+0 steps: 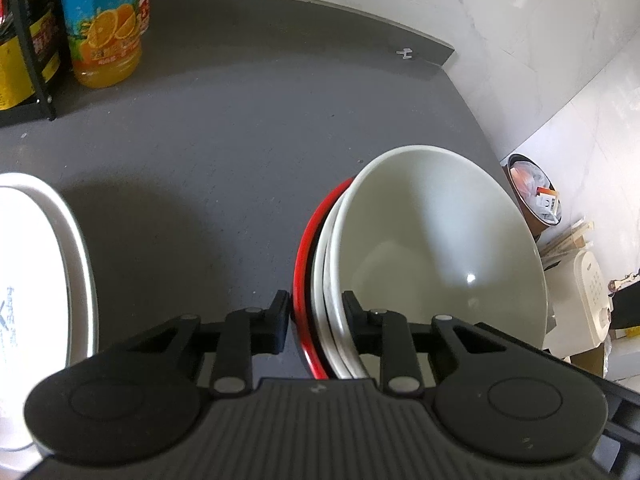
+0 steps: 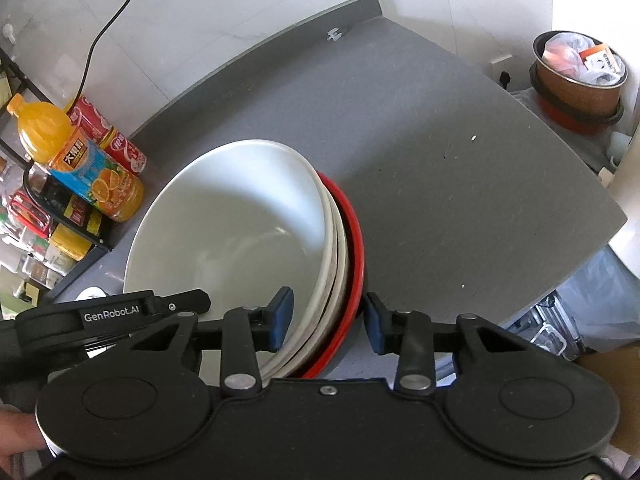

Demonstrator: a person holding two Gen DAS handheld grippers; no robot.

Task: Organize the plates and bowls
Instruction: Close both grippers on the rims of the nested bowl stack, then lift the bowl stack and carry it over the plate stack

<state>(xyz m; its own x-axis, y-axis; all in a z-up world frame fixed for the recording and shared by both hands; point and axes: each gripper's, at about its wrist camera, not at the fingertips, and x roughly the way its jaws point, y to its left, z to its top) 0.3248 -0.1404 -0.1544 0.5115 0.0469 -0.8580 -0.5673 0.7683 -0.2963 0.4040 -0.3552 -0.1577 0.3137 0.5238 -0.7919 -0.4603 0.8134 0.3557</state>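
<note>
A nested stack of bowls [image 1: 440, 240] sits between two claws above a grey worktop [image 1: 220, 140], gripped from opposite sides. The left claw [image 1: 316, 320] is clenched on the stack's rim: one black finger sits outside the red bowl [image 1: 304, 264], the other inside the top white bowl, with the white rims pinched between them. From the other side, the right claw [image 2: 326, 320] straddles the same rims; its inner blue pad [image 2: 280, 320] rests against the white bowl's inside wall, while the outer pad stands just beside the red rim, and contact there cannot be confirmed. In the right wrist view the stack [image 2: 240, 232] appears tilted, the red bowl [image 2: 352, 256] outermost and at least two white bowls nested within it. Part of the left gripper's body, lettered GenRobot.AI [image 2: 112, 314], shows at the lower left of that view, with a fingertip [image 2: 18, 432] of the person at the frame's edge.

A white plate [image 1: 48, 264] lies on the worktop to the left of the stack, apart from it. At the back, near a marble-look wall, an orange juice bottle [image 1: 104, 24] stands beside a red can [image 2: 108, 136] and a black wire rack [image 1: 32, 60] holding packaged goods. Beyond the worktop's far corner, a brown bin [image 2: 576, 76] holds crumpled wrappers.
</note>
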